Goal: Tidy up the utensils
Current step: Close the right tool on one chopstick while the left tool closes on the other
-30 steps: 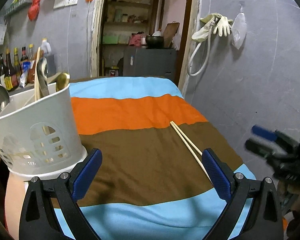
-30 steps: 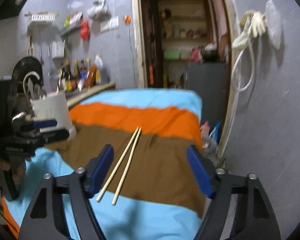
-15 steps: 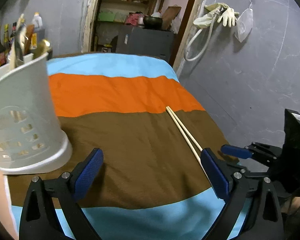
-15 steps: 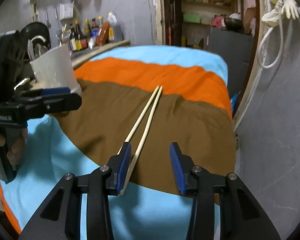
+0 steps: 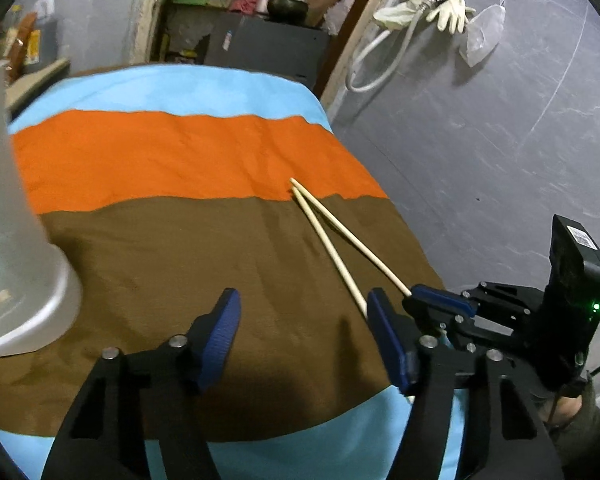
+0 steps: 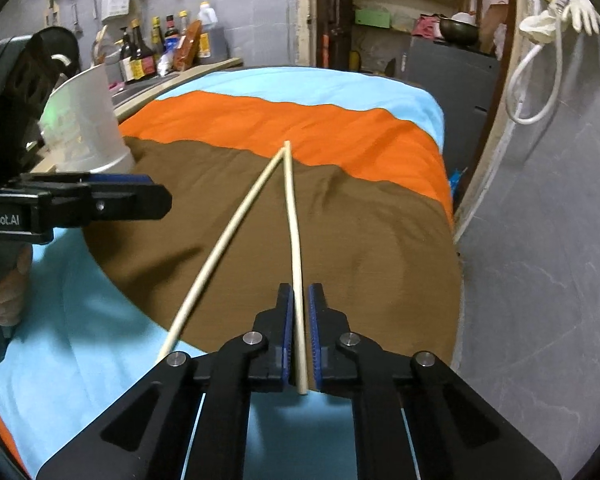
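Both grippers (image 5: 300,340) (image 6: 299,328) were black frames with silver rivets and ribbed blue pads (image 5: 220,336); one bore white "Robot.AI" lettering (image 6: 0,220).

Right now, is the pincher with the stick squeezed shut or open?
Shut. The right gripper has just closed on one chopstick, its blue pads pressing both sides. The other chopstick lies loose on the striped cloth.

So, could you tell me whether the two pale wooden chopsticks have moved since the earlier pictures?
Yes: the chopsticks, parallel before, now splay at the near end; their tips stay at the orange stripe.
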Action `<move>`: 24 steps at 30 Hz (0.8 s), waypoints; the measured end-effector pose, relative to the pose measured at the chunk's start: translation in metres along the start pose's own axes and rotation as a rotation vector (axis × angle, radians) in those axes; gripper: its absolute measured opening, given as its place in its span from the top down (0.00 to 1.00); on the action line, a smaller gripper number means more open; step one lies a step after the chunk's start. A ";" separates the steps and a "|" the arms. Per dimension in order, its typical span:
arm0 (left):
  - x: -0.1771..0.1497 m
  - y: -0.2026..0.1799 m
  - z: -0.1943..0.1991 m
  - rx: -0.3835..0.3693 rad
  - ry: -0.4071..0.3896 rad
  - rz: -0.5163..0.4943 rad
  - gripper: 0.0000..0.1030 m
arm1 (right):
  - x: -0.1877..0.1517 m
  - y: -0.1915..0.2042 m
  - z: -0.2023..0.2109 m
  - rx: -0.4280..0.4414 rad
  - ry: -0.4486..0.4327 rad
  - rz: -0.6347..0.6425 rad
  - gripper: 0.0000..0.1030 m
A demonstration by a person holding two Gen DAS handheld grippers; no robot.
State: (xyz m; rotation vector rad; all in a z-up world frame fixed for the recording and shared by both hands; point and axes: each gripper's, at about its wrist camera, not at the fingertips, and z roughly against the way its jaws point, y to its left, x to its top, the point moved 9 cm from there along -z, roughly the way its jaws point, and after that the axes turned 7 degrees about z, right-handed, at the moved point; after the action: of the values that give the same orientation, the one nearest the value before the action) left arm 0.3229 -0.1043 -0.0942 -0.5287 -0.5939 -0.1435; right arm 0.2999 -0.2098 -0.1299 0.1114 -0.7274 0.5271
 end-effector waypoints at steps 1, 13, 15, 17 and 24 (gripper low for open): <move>0.001 -0.002 -0.003 -0.009 0.010 0.003 0.46 | -0.001 -0.004 0.000 -0.005 -0.001 -0.008 0.95; 0.018 -0.014 -0.036 -0.047 0.101 0.020 0.65 | -0.005 -0.018 0.000 -0.015 -0.016 -0.050 0.95; 0.018 -0.016 -0.042 -0.049 0.115 0.028 0.69 | -0.005 -0.018 0.001 -0.014 -0.017 -0.054 0.95; 0.019 -0.016 -0.044 -0.034 0.119 0.013 0.75 | -0.005 -0.020 0.001 -0.012 -0.018 -0.061 0.95; 0.021 -0.017 -0.052 -0.040 0.150 0.023 0.95 | -0.004 -0.018 0.001 -0.007 -0.013 -0.071 0.95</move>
State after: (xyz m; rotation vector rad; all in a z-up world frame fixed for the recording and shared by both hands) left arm 0.3611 -0.1454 -0.1108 -0.5579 -0.4392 -0.1724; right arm 0.3057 -0.2274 -0.1308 0.1341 -0.7350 0.4564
